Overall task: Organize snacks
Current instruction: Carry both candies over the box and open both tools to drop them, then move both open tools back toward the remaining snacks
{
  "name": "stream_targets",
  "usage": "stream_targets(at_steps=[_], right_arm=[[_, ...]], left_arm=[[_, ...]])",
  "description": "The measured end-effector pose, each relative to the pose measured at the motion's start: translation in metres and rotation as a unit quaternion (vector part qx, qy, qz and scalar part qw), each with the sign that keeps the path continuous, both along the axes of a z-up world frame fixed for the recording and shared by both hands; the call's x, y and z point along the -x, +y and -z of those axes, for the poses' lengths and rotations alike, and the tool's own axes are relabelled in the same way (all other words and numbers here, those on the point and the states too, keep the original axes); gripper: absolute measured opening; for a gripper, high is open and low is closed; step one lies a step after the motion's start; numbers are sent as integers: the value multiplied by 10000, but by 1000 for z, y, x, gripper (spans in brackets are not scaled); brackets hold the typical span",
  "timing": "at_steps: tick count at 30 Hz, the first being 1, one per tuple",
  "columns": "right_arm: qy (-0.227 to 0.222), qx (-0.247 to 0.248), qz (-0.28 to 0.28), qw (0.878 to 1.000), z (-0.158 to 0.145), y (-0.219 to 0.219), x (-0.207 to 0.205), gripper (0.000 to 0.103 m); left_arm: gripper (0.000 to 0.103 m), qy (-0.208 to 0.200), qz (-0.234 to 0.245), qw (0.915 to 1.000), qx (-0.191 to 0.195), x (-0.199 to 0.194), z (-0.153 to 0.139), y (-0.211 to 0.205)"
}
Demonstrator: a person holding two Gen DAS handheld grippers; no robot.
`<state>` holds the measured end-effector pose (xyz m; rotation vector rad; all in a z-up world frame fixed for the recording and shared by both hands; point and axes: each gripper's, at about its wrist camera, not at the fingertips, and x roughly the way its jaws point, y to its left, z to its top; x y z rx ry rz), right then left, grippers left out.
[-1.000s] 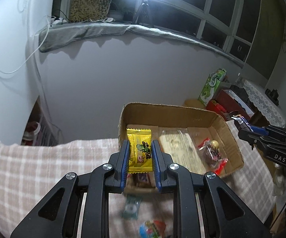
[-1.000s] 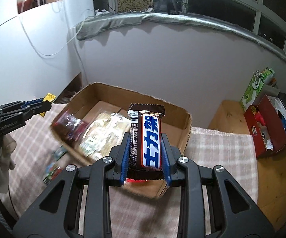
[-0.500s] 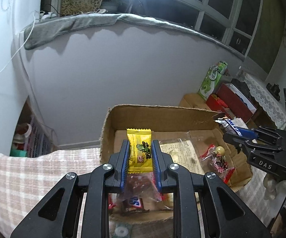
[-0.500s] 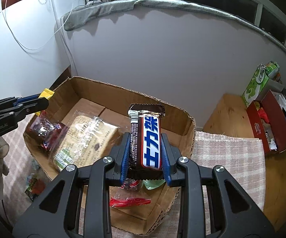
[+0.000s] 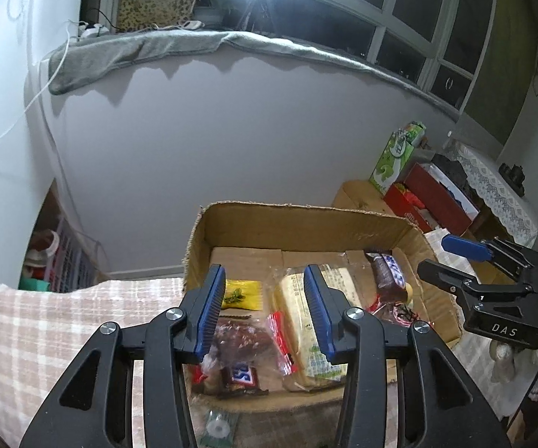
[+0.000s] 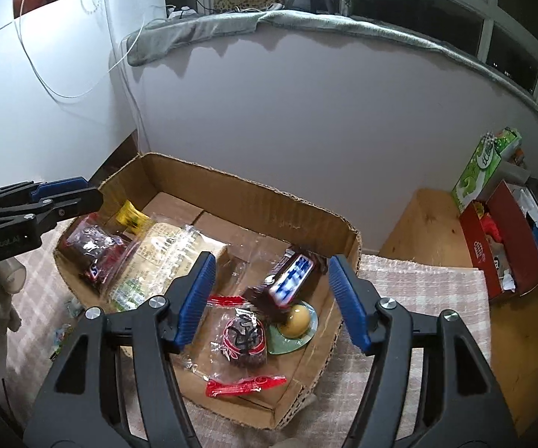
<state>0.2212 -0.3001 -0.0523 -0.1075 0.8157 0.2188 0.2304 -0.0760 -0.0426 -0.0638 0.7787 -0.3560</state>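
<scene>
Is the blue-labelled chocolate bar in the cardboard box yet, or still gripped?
In the box. The chocolate bar lies tilted on other snacks inside the cardboard box, clear of the right gripper, whose jaws have just been opening.

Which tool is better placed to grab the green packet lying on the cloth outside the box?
Left. Both tools have just opened, empty. The green packet lies on the cloth right under the left tool; the right tool is over the box's other end.

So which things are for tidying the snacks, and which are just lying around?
For the job:
- cardboard box
- yellow candy
- chocolate bar
- bread pack
- left hand-held gripper, open
- right hand-held gripper, open

Just lying around:
- green carton
- red box
- grey blanket
</scene>
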Motion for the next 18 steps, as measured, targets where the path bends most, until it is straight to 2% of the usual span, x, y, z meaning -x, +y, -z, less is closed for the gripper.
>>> stream_targets(at_steps=[9, 18], right_arm=[[-139, -21, -152, 9998, -16, 8, 33, 66], [-148, -138, -512, 9985, -18, 28, 86, 66]], left_arm=[[42, -121, -89, 9998, 114, 38, -9, 25], [42, -3, -147, 9996, 250, 78, 4, 47]])
